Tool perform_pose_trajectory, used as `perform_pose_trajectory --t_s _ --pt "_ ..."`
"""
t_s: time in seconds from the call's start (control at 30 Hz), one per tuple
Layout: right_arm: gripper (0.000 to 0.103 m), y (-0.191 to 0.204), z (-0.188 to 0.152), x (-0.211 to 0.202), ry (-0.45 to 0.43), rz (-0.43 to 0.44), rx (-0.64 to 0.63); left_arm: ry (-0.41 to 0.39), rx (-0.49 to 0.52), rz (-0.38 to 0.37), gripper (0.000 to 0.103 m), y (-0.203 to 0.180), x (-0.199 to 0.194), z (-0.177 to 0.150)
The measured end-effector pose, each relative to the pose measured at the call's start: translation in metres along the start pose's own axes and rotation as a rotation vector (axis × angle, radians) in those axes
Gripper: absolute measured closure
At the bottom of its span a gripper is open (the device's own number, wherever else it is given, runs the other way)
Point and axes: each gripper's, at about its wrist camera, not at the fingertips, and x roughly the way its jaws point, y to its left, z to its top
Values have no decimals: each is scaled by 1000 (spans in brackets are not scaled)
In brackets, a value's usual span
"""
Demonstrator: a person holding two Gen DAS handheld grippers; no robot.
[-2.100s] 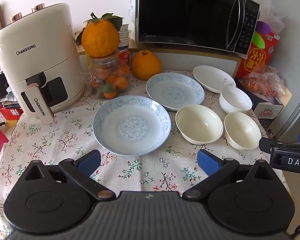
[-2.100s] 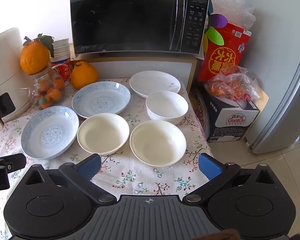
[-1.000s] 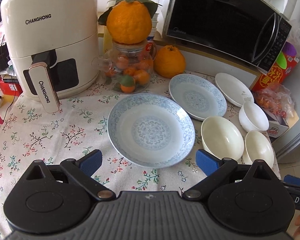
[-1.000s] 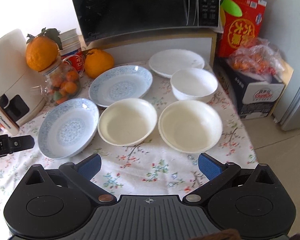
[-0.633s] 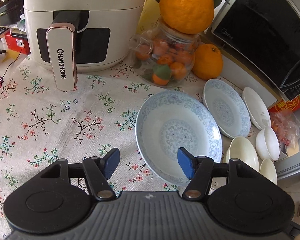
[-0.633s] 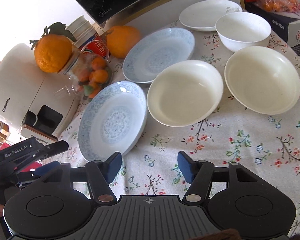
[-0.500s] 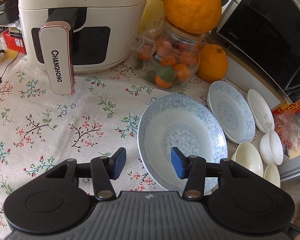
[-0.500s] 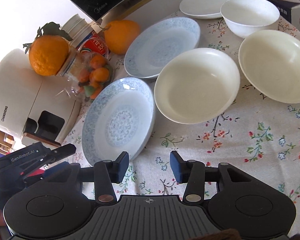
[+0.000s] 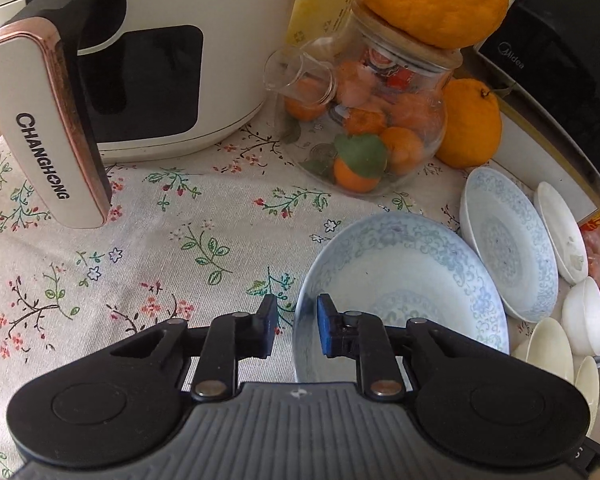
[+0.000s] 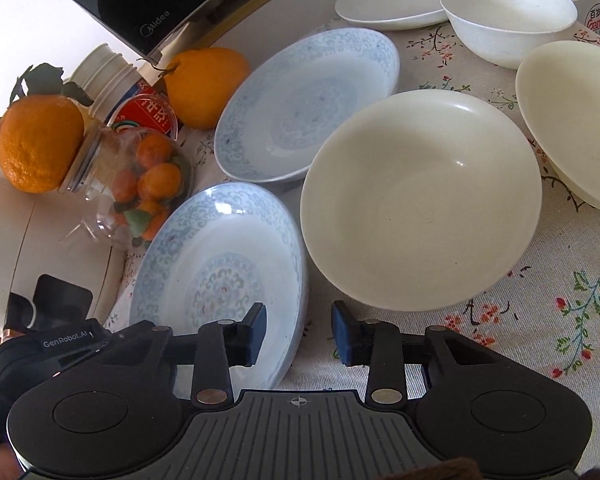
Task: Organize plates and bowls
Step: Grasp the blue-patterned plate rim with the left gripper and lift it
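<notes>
Left wrist view: the near blue-patterned plate [image 9: 400,280] has its rim between the closing, not yet gripping pads of the left hand-held gripper [image 9: 298,326]; the right hand-held gripper [image 10: 298,334] likewise straddles its opposite edge.

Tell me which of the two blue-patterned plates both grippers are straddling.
The near blue plate, the one beside the cream bowl. The left gripper and right gripper straddle opposite rims. The other blue plate lies farther back, untouched.

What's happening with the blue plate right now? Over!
Left gripper and right gripper astride opposite rims of near blue plate, jaws just been closing, not yet clamped. Plate flat on tablecloth. Cream bowl close beside.
</notes>
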Motion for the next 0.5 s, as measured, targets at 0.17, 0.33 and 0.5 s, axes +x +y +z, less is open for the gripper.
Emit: perform_pose_trajectory --t_s 0.17,0.33,0.5 --pt "88 8 0 5 -24 5 -46 -15 47 -15 84 -5 8 1" --pt "89 7 -1 5 -27 8 -80 -12 60 -17 85 -4 9 2" --pt "89 9 -4 -2 -26 -9 -98 3 65 -13 87 -6 6 1"
